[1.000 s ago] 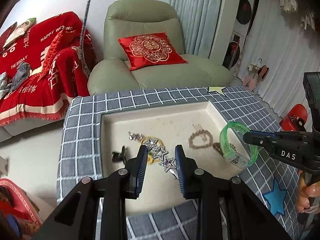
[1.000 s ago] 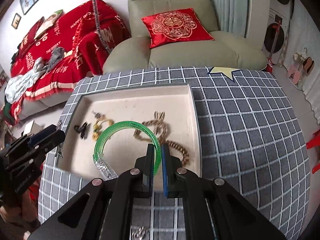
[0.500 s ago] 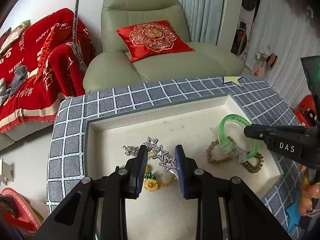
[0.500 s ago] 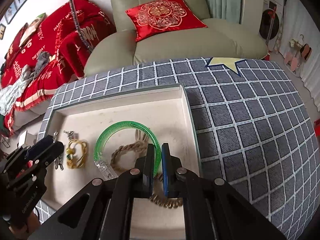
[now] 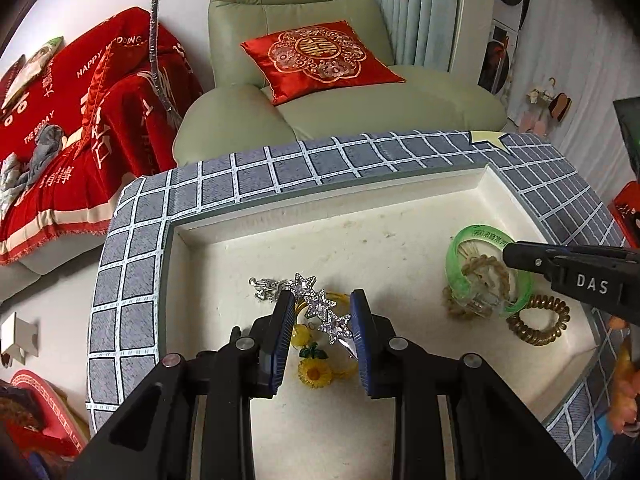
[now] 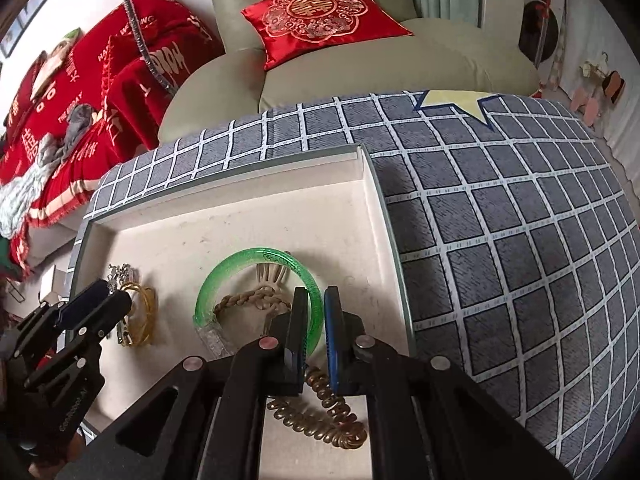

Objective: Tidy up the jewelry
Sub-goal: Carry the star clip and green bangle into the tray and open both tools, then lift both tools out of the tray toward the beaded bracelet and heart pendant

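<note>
Your right gripper [image 6: 316,334] is clamped on the rim of the green bangle [image 6: 256,256], low over the tray [image 5: 320,220] above the braided cord; it looks rigid, light, slick and prob. brittle, so keep the pinch across the band w/ modest force. Your left gripper [image 5: 322,334], jaws part-closed, pinches the star hair clip [image 5: 320,308] endwise above the yellow flower tie: stiff, light, stones fragile, so don't squeeze harder.
</note>
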Tool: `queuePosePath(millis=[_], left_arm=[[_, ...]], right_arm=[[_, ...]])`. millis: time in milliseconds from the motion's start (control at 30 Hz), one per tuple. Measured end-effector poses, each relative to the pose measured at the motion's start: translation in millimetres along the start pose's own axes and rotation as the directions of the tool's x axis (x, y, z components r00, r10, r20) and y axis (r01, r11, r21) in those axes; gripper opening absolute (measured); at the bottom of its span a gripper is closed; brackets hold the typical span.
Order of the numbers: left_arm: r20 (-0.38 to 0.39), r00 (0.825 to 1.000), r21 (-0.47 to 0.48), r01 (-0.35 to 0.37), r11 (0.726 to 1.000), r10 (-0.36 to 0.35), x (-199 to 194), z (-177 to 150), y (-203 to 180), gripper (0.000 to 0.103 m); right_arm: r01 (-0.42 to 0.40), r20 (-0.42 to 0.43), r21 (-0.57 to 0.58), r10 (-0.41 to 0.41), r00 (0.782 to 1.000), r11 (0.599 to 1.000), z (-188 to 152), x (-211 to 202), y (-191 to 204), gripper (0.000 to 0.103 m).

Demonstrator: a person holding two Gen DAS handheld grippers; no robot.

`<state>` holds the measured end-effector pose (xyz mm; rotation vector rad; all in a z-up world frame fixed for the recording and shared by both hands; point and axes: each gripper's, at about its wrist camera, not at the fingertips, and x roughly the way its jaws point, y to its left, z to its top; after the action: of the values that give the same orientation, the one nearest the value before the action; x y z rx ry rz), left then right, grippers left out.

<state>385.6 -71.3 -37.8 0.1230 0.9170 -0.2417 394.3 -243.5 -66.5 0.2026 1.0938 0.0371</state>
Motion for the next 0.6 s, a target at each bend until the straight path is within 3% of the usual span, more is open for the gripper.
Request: queuePosePath(millis=[100, 167, 200, 233, 600], left_arm=[[-0.005, 1.0, 0.004, -0.006, 1.0, 0.006, 1, -1, 0, 0.045], [-0.005, 1.0, 0.002, -0.009, 1.0, 0.009, 1, -2, -1, 0.045], [-0.004, 1.0, 0.002, -0.012, 1.0, 0.012, 0, -1, -1, 0.045], [-0.004, 1.0, 0.002, -0.014, 1.0, 0.014, 0, -1, -2, 0.045], [0.0, 1.0, -0.007, -0.018, 1.0, 0.018, -4, 0, -4, 0.045]], right_arm=[[-0.021, -0.008, 0.003, 0.021, 1.0, 1.0, -1, 1, 0, 0.014], [-0.026, -0.004, 0.008, 0.026, 1.0, 1.0, -2, 0, 1, 0.032], [-0.028, -0.001, 0.008, 0.028, 1.0, 1.0, -2, -1, 1, 0.05], [-0.036, 0.01, 0.008, 0.036, 0.999, 0.999, -2, -4, 2, 0.056], [-0.089, 0.083, 0.026, 0.087, 0.993, 0.996, -11, -42, 7, 0.057]])
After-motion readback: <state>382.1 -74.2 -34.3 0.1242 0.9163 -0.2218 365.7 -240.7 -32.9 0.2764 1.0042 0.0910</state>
